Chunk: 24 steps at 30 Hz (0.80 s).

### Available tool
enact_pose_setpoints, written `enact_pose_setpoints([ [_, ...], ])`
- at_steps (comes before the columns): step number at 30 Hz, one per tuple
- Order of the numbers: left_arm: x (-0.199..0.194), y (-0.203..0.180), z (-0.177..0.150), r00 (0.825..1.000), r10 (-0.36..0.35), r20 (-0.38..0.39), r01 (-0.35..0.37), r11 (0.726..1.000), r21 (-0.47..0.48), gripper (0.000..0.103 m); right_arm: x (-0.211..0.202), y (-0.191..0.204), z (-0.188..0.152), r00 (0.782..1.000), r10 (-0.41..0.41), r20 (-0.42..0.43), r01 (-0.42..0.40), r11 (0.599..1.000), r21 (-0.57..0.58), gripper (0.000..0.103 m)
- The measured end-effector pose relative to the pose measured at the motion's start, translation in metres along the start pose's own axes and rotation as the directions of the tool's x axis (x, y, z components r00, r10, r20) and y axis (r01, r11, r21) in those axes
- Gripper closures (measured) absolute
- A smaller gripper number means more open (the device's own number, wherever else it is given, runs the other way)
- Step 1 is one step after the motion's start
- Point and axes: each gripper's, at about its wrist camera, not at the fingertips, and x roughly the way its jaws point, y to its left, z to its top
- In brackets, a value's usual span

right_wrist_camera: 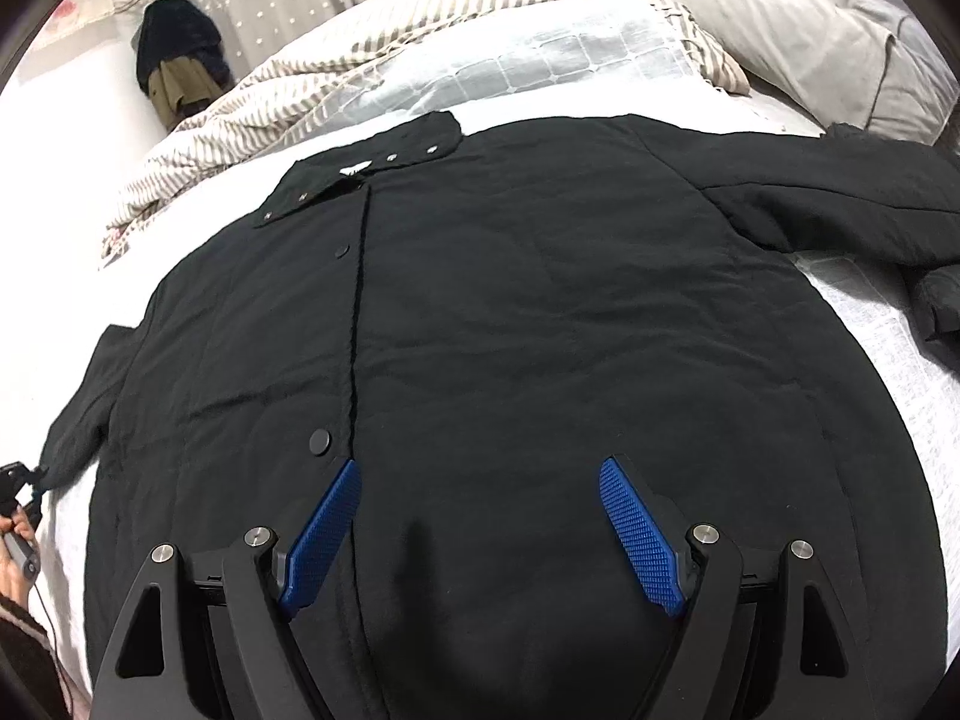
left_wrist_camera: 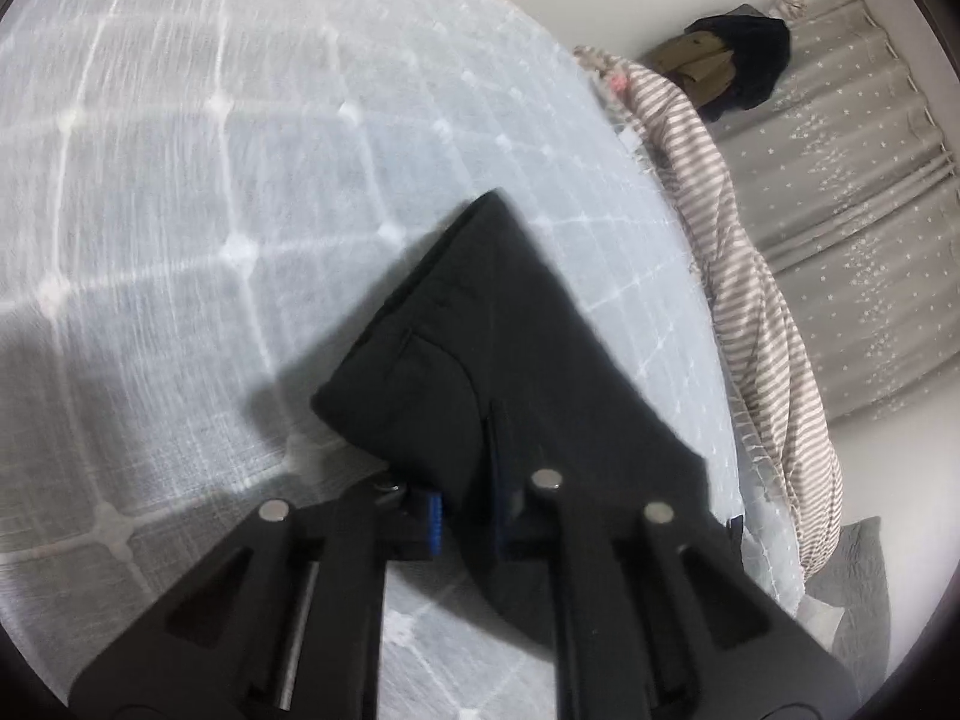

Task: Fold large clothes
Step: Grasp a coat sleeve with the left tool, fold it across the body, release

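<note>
A large black jacket (right_wrist_camera: 510, 312) lies spread flat, front up, on a white checked bed cover (right_wrist_camera: 540, 60), collar at the far side. Its right sleeve (right_wrist_camera: 840, 204) stretches out to the right. Its left sleeve (right_wrist_camera: 90, 396) stretches to the left. My right gripper (right_wrist_camera: 480, 480) is open, blue pads (right_wrist_camera: 636, 534) wide apart, just above the jacket's lower front. My left gripper (left_wrist_camera: 468, 516) is shut on the end of the black left sleeve (left_wrist_camera: 480, 348) and holds it above the bed cover (left_wrist_camera: 180, 180). It also shows at the left edge of the right wrist view (right_wrist_camera: 18, 486).
A striped blanket (left_wrist_camera: 756, 312) lies bunched along the bed's far edge, also in the right wrist view (right_wrist_camera: 336, 66). A grey pillow (right_wrist_camera: 810, 36) sits at the far right. A dark bundle of clothes (right_wrist_camera: 174, 54) lies by the grey starred curtain (left_wrist_camera: 852, 192).
</note>
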Motion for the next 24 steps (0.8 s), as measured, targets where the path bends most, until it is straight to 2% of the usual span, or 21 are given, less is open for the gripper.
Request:
enact_pose_setpoints([
  [5,-0.038,-0.047,0.000,0.995,-0.015,0.104,-0.001,0.989,0.151,0.092,-0.005,-0.007,0.003,1.000,0.008,0.013,-0.008,1.000,0.029,0.020],
  [8,-0.062,-0.088,-0.005,0.987,-0.056,0.150,0.017,0.967,0.253,0.092,-0.009,-0.011,0.004,1.000,0.018,0.022,-0.019,0.999,0.050,0.020],
  [11,-0.087,-0.131,-0.021,0.977,-0.122,0.174,0.053,0.932,0.357,0.093,-0.012,-0.013,0.006,0.999,0.023,0.031,-0.025,0.998,0.058,0.020],
  [14,-0.103,-0.175,-0.045,0.971,-0.170,0.166,0.074,0.879,0.472,0.093,-0.014,-0.014,0.006,0.999,0.027,0.033,-0.029,0.998,0.060,0.020],
  [15,-0.108,-0.190,-0.057,0.971,-0.183,0.151,0.081,0.853,0.516,0.093,-0.014,-0.015,0.006,0.999,0.028,0.034,-0.030,0.998,0.059,0.020],
  [18,-0.110,-0.226,-0.086,0.972,-0.209,0.104,0.109,0.799,0.591,0.093,-0.015,-0.016,0.007,0.999,0.028,0.036,-0.030,0.998,0.059,0.020],
  [20,-0.111,-0.240,-0.105,0.972,-0.224,0.072,0.131,0.769,0.626,0.093,-0.016,-0.017,0.007,0.999,0.027,0.038,-0.030,0.998,0.062,0.020],
  [21,-0.110,-0.252,-0.120,0.972,-0.231,0.048,0.145,0.745,0.651,0.093,-0.016,-0.017,0.007,0.999,0.027,0.038,-0.030,0.998,0.064,0.020],
  [24,-0.103,-0.273,-0.146,0.971,-0.237,-0.007,0.178,0.709,0.683,0.093,-0.018,-0.019,0.008,0.999,0.029,0.042,-0.032,0.997,0.070,0.020],
])
